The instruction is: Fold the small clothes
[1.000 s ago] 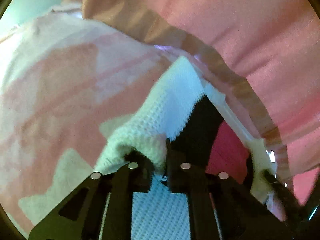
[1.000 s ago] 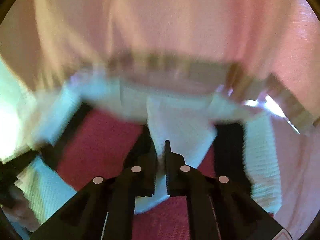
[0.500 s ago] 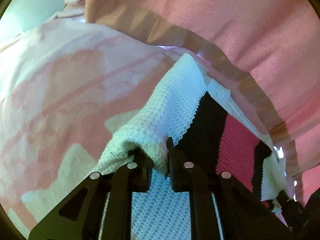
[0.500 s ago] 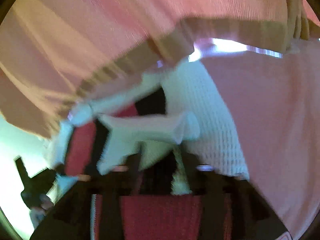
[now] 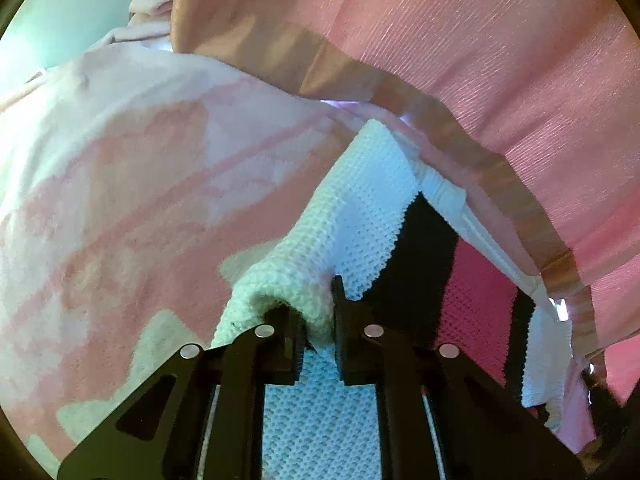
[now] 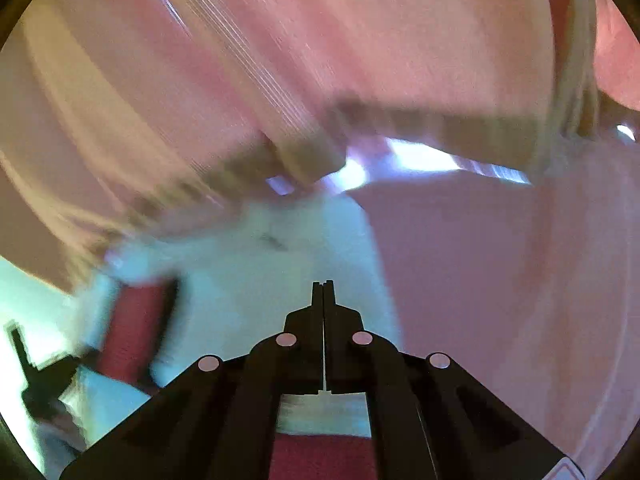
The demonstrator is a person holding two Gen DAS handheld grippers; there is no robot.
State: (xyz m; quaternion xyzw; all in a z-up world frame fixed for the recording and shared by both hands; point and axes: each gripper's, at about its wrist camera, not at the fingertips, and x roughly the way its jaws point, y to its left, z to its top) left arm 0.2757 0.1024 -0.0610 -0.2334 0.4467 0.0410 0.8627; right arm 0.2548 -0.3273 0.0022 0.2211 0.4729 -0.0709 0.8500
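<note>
- Pink patterned blanket [image 5: 120, 200] spreads underneath, with pink drapery with a tan band [image 5: 460, 60] hanging above.
- Knit garment [image 5: 360, 208], white with black and red stripes, lies on the blanket beneath the drapery's edge.
- Left gripper [image 5: 318, 328] is closing, its jaws pinching a bunched white fold of the knit.
- Right gripper [image 6: 322, 292] is pressed together, nothing between the tips, over the white knit; view blurred.
</note>
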